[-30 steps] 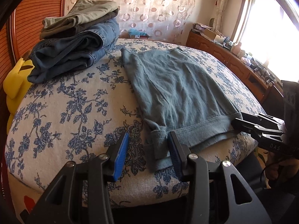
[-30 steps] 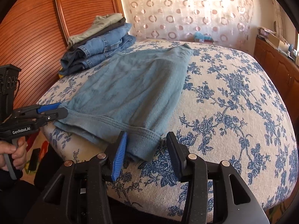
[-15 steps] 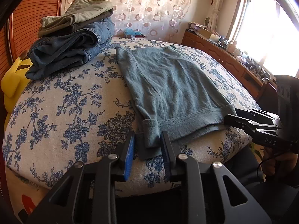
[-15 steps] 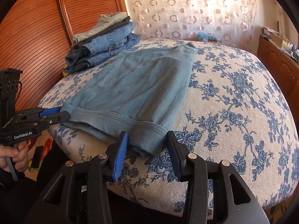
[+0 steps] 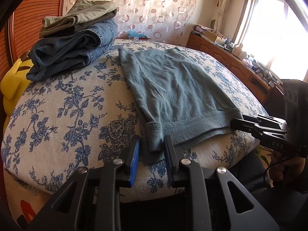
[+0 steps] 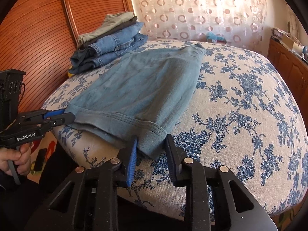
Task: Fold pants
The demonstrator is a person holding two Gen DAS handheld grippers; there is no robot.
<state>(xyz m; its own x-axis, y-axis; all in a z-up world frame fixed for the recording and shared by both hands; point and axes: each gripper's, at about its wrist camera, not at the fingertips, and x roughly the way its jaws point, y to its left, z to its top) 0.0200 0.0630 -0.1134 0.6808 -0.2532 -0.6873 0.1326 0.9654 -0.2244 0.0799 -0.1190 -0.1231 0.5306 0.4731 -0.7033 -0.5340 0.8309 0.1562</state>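
Left wrist view, foreground: the left gripper [image 5: 152, 150] has just been closing, and its jaws now stand narrow around the near left corner of the hem of the grey-blue pants [image 5: 173, 88], with the cloth between the blue pads; whether they already pinch it firmly is hard to tell, since a little gap shows on the left side. In the right wrist view the right gripper [image 6: 151, 150] has likewise just been closing on the opposite hem corner, its jaws narrow, the folded edge of fabric bunched between them and touching the left pad. Each tool also shows at the edge of the other's picture, its tip at its own end of the hem, with a hand [image 6: 13, 157] on the trigger.

Beyond the grippers, the pants lie flat and fairly smooth on the blue-flowered bedspread [image 5: 57, 105], the hem hanging just at the near edge of the bed and the garment running away toward the far side. They look already doubled lengthwise, leg upon leg, though that is a judgement from the outline. The crosswise fold, hem carried up to the far end, appears not yet begun.

Farther back, near the ribbed wooden headboard [image 6: 38, 38], sits a stack of folded trousers [image 5: 75, 38], denim below, khaki on top. The finished pants would probably belong there.
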